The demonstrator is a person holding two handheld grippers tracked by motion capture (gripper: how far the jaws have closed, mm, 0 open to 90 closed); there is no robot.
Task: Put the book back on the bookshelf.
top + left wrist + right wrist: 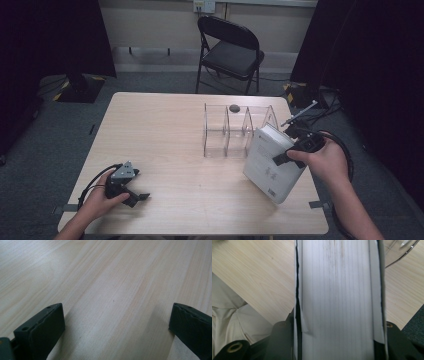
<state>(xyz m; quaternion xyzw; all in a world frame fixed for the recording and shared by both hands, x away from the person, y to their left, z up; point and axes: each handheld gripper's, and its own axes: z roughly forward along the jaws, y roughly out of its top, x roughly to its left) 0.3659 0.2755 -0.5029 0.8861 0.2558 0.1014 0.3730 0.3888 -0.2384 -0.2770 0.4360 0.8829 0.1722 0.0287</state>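
Observation:
A thick white book [270, 165] hangs tilted above the table's right side, gripped near its top edge by my right gripper [295, 148]. In the right gripper view its page edges [339, 297] run upright between the two black jaws, which press on both covers. A clear plastic divider rack [235, 130] stands just left of and behind the book, with a small dark round object [234, 107] at its far side. My left gripper [131, 192] rests low at the table's front left, open; in its own view the jaws stand wide apart over bare wood [112, 290].
The light wooden table [165, 125] has its right edge close under the book. A black folding chair [230, 50] stands behind the table. Cables and dark stands lie on the grey carpet at both sides. Pale cloth [232, 315] shows below the table edge.

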